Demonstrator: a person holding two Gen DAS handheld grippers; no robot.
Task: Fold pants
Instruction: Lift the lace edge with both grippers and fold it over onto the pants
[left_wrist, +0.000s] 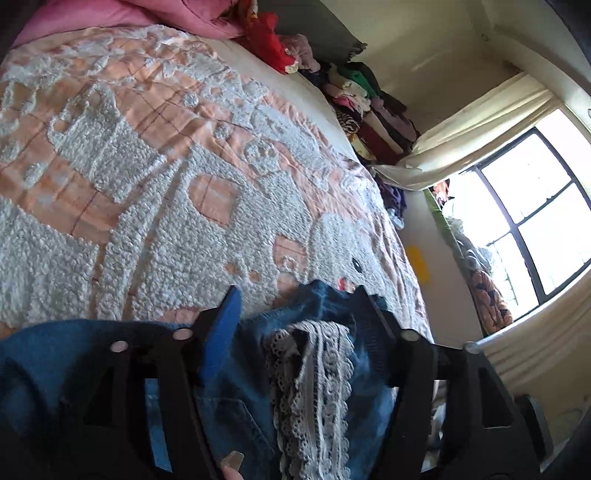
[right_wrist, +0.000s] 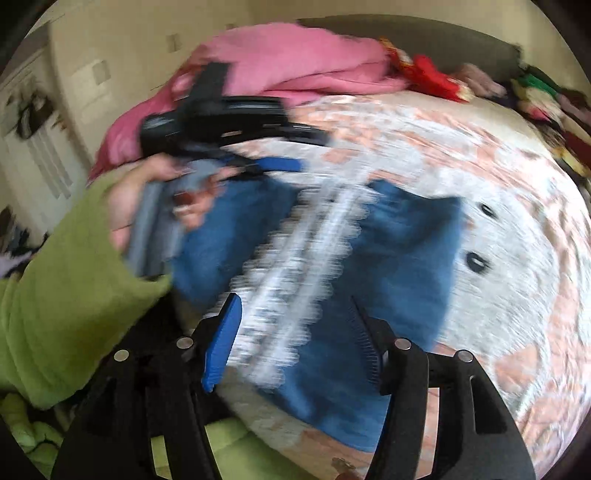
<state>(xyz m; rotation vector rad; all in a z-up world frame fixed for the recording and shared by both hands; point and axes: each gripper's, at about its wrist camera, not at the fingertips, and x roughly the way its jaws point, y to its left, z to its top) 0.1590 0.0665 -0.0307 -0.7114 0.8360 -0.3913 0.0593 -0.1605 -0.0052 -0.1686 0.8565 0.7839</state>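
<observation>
Item: denim pants (right_wrist: 402, 258), blue, with a white lace trim band (right_wrist: 295, 280) running along them. They are lying on the bed, on a peach and white tufted bedspread (left_wrist: 155, 162), near the bed's close edge.

Long axis: in the right wrist view the lace band is running diagonally, from just ahead of the right tool up and away toward the left tool. The denim is spreading out on both sides of that band. The view is blurred by motion, so how many layers are lying there cannot be told.

Right tool (right_wrist: 295, 332): jaws are standing apart, nothing between them, hovering over the near end of the lace band. The pants are lying straight ahead of it and below.

Left tool (left_wrist: 299, 310): jaws are standing wide, with bunched denim and lace (left_wrist: 314, 387) lying between and beneath them; whether the pads are touching the cloth cannot be told. From the right wrist view this tool (right_wrist: 236, 122), held in a hand with a green sleeve (right_wrist: 62, 288), is sitting at the far upper end of the garment.

Judgement: each tool is nearer one end of the long axis, so the coming fold is likely turning on bringing one end over the other along the lace line.

Surroundings: pink blanket (right_wrist: 280, 62) at the head of the bed; stacked clothes (left_wrist: 369, 107) along the far side; window (left_wrist: 532, 206) beyond.
</observation>
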